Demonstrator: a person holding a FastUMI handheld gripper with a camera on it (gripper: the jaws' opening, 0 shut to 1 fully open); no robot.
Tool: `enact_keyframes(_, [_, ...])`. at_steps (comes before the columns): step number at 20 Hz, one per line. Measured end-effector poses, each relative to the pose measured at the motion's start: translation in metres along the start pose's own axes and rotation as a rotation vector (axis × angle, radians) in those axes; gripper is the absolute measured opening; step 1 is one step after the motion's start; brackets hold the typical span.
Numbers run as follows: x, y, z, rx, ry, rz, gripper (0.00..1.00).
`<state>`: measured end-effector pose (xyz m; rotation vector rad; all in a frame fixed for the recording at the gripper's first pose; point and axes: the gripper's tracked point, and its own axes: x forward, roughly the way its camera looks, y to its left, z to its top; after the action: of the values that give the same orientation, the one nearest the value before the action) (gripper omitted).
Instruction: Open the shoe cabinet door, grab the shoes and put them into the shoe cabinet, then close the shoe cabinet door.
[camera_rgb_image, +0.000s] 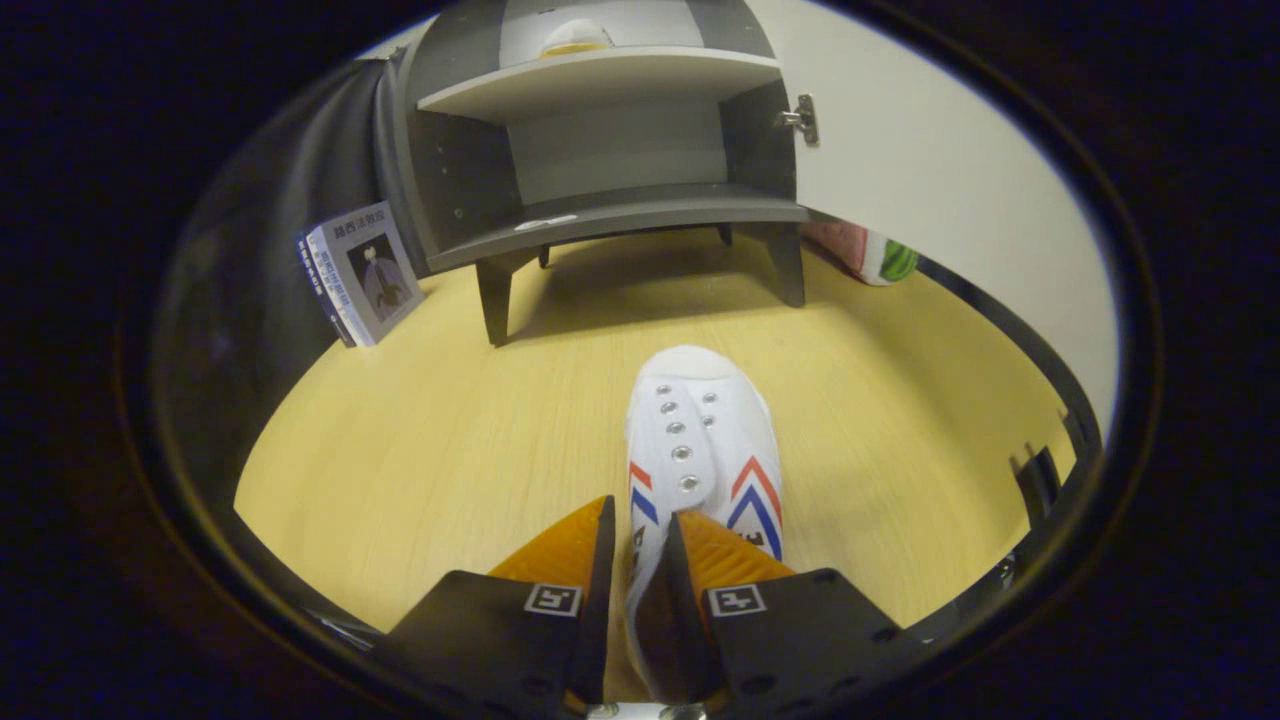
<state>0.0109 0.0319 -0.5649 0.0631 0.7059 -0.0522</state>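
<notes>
Upper left of the frame: a book (362, 272) stood tilted on the pale wooden worktop (420, 450), leaning toward the grey shoe cabinet (600, 150) just to its right. The cabinet stood on short legs at upper centre, two shelves visible — the lower one bare, the upper one carrying a pale object (575, 38) too cut off to identify. Its white door (930, 180) hung swung wide to the right, a metal hinge (800, 120) at its inner edge.

Lower centre: the gripper (640, 550) had its fingers closed in on the heel wall of a white shoe (705, 440) — one finger on each side of it, pinching. The shoe's toe pointed toward the cabinet, well apart from it; metal eyelets and red-and-blue chevrons showed.

Right of the cabinet's leg, under the door: a pink-and-green object (875, 255), partly hidden.
</notes>
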Motion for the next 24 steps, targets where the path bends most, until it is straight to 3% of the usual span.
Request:
enact_keyframes(3, [0.005, -0.003, 0.012, -0.007, -0.080, -0.017, 0.32])
enact_keyframes(9, [0.015, -0.003, 0.010, -0.106, -0.120, -0.089, 0.31])
enact_keyframes(14, [0.018, 0.000, 0.009, -0.092, -0.144, -0.057, 0.30])
enact_keyframes(16, [0.017, -0.002, 0.009, -0.072, -0.148, -0.059, 0.13])
enact_keyframes(24, [0.016, 0.000, 0.010, -0.017, -0.146, -0.006, 0.03])
